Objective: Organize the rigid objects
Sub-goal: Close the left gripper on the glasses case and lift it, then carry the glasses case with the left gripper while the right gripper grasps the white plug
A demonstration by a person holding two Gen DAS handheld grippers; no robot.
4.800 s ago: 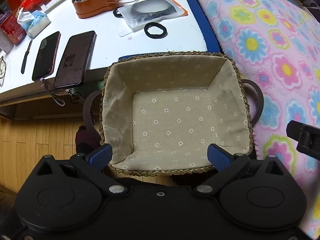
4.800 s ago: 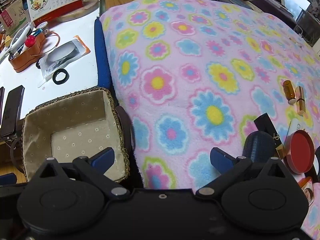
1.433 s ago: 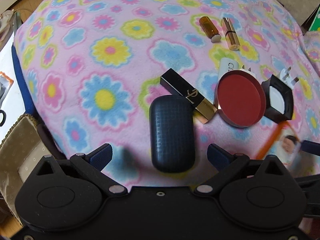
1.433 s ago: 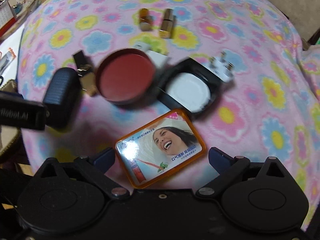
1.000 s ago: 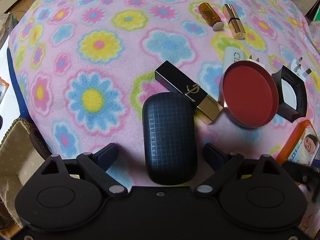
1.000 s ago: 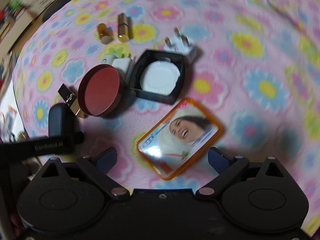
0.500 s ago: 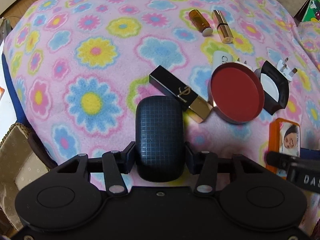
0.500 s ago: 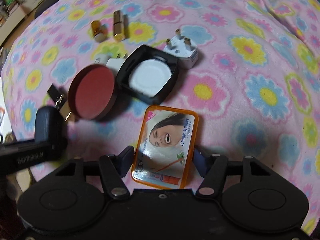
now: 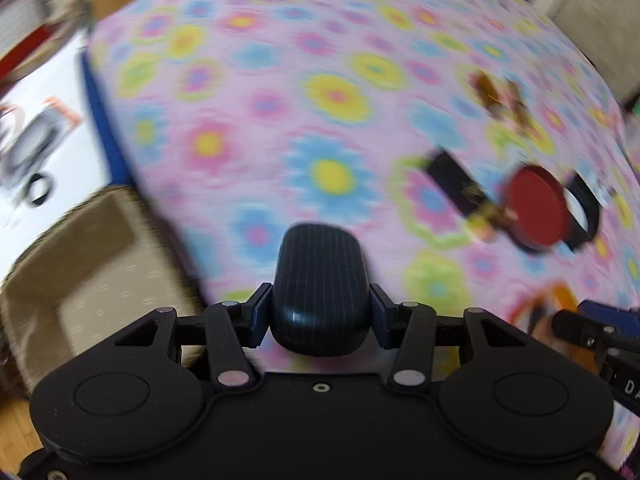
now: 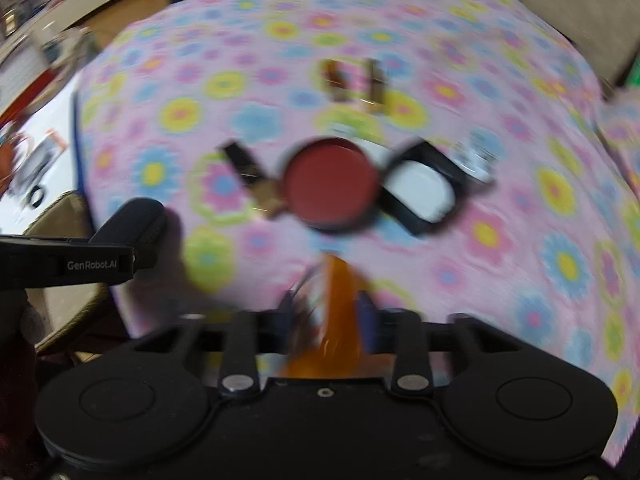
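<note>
The left gripper (image 9: 320, 314) holds a dark ribbed case (image 9: 320, 288), its blue pads pressed against the case's two long sides, and the case is lifted clear of the flowered blanket (image 9: 280, 92). The right gripper (image 10: 326, 316) has just been closing, and its jaws now stand narrow on an orange tin (image 10: 338, 312) that sits edge-on between them, tilted and blurred.

A lined basket (image 9: 76, 264) lies low to the left of the held case, just past the blanket's left edge, open at the top, with its near rim blurred. Beyond it a white table (image 9: 56, 80) runs along the blanket's blue edge and carries a black ring (image 9: 38, 194) and a packet (image 9: 32, 140).

The rest of the things lie together on the right part of the blanket: a black and gold lipstick (image 10: 250, 176), touching a round red lid (image 10: 330, 182), then an open black compact (image 10: 424, 188) with a white inside, and a white plug (image 10: 478, 156) just beside it. Two small gold tubes (image 10: 354, 80) lie farther back, side by side. Between this group and the basket the blanket is bare, a wide stretch of flowers. In the right wrist view the left gripper comes in from the left edge over the basket's rim (image 10: 60, 204).
</note>
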